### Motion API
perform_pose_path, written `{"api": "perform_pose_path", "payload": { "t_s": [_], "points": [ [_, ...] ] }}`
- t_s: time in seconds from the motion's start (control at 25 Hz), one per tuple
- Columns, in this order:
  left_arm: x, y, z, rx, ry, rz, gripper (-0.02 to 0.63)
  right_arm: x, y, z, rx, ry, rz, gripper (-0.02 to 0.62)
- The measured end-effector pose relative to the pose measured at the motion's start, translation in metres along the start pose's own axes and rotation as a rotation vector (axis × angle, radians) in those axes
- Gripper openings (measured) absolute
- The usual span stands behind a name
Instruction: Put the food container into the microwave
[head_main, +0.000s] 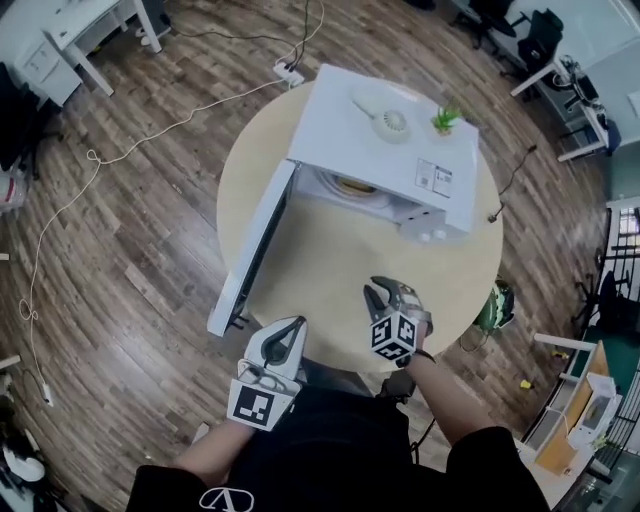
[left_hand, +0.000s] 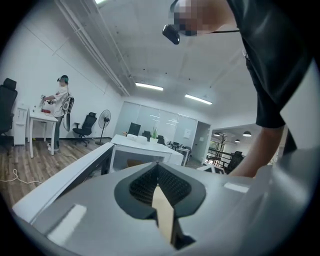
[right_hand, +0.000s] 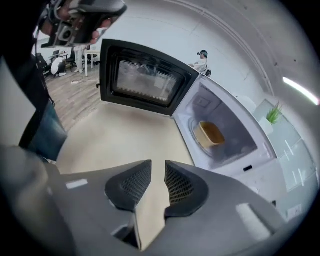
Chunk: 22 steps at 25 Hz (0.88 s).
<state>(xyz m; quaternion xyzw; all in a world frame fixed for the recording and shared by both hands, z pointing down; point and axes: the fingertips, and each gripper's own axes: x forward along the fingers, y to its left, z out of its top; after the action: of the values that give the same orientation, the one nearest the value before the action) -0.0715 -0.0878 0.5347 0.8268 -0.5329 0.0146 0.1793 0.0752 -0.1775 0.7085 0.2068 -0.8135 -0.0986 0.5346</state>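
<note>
right gripper view: tan container (right_hand: 210, 134) in microwave (right_hand: 201, 102); right tongs (right_hand: 158, 167) spread, left tongs (left_hand: 157, 168) closed.

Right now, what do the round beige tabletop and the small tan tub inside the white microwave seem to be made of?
Round beige tabletop: probably laminate or painted board; even colour, matt, no grain visible. Small tan tub inside the white microwave: possibly plastic or moulded fibre; smooth dull walls, rounded corners, too small to be sure.

White microwave (head_main: 340, 130), tan container (right_hand: 210, 134), beige table (head_main: 330, 262), brown plank floor (head_main: 130, 200)
</note>
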Motion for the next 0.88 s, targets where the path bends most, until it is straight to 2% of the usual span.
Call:
{"api": "perform_pose_path", "payload": {
  "t_s": [0.2, 0.4, 0.52, 0.64, 0.72, 0.8, 0.88],
  "points": [
    [0.012, -0.01, 0.032, 0.046, -0.023, -0.036, 0.0, -0.059, 0.036, 0.008, 0.099, -0.053, 0.058, 0.092],
    [0.024, -0.024, 0.067, 0.1, -0.07, -0.064, 0.0, -0.114, 0.043, 0.042, 0.106, -0.159, 0.055, 0.087],
    [0.029, -0.032, 0.086, 0.138, -0.091, -0.082, 0.0, -0.14, 0.035, 0.062, 0.147, -0.25, 0.045, 0.07],
    [0.034, -0.039, 0.103, 0.17, -0.115, -0.092, 0.0, -0.168, 0.023, 0.081, 0.205, -0.382, 0.052, 0.066],
    [0.036, -0.041, 0.116, 0.19, -0.143, -0.095, 0.0, -0.189, 0.012, 0.096, 0.226, -0.462, 0.03, 0.06],
    [0.038, -0.043, 0.135, 0.224, -0.2, -0.103, 0.0, -0.211, -0.002, 0.11, 0.231, -0.53, -0.016, 0.052],
    [0.04, -0.046, 0.145, 0.241, -0.221, -0.108, 0.0, -0.233, -0.016, 0.121, 0.247, -0.607, -0.068, 0.046]
  ]
}}
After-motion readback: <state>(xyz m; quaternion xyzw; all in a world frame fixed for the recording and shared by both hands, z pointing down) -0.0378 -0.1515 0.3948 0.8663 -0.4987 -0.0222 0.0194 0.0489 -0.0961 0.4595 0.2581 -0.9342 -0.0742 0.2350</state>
